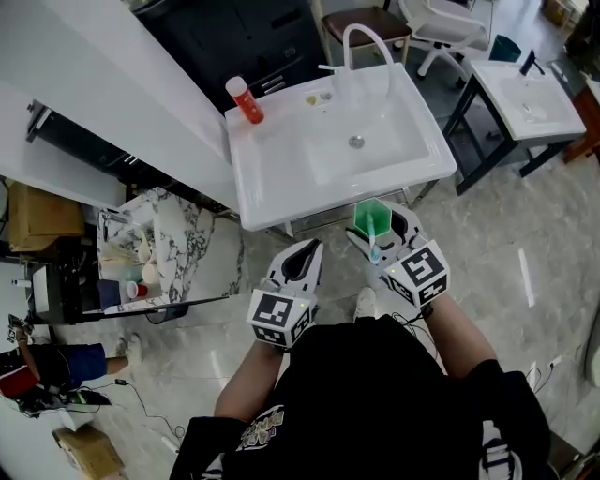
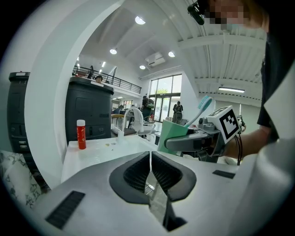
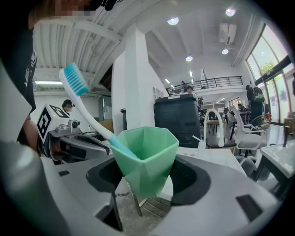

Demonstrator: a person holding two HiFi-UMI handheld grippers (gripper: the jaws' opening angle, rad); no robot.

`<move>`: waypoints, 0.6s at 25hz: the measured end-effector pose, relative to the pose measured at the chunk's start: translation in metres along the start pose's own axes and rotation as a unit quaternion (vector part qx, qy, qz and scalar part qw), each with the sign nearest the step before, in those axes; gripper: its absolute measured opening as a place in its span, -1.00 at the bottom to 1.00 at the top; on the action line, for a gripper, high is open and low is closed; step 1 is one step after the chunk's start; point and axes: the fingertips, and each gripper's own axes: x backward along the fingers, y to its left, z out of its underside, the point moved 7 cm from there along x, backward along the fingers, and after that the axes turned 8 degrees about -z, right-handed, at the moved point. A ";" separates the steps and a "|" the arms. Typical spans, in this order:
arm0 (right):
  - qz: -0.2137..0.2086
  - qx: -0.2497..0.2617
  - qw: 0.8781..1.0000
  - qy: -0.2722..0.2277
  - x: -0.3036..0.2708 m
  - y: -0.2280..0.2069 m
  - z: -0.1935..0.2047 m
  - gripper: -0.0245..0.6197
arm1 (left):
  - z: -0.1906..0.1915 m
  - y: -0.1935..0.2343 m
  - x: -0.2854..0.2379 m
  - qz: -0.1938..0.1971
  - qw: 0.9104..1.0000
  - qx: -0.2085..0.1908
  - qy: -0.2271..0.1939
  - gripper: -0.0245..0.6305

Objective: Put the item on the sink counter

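A green faceted cup (image 1: 371, 217) with a blue-and-white toothbrush (image 3: 85, 99) leaning in it is held between the jaws of my right gripper (image 1: 377, 225), just in front of the white sink counter's (image 1: 272, 183) near edge. In the right gripper view the cup (image 3: 146, 159) fills the gap between the jaws. My left gripper (image 1: 298, 264) hovers beside it on the left, its jaws meeting with nothing between them (image 2: 150, 159). The left gripper view shows the cup (image 2: 173, 136) and the right gripper (image 2: 198, 140) to its right.
A red tube (image 1: 246, 100) stands on the counter's far left corner; a white arched faucet (image 1: 366, 42) rises at the back. A second sink (image 1: 525, 94) and a chair (image 1: 441, 23) are at upper right. A marble shelf (image 1: 173, 248) with cups stands to the left.
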 end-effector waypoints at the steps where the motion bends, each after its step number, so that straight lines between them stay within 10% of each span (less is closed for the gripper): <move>1: -0.002 0.001 1.000 0.000 0.002 -0.004 0.000 0.15 | -0.001 -0.004 -0.002 -0.002 1.000 0.001 -0.001 -0.85; 15: -0.015 0.005 1.000 -0.002 -0.003 -0.032 -0.009 0.15 | -0.007 -0.009 -0.017 -0.015 1.000 0.008 -0.006 -0.85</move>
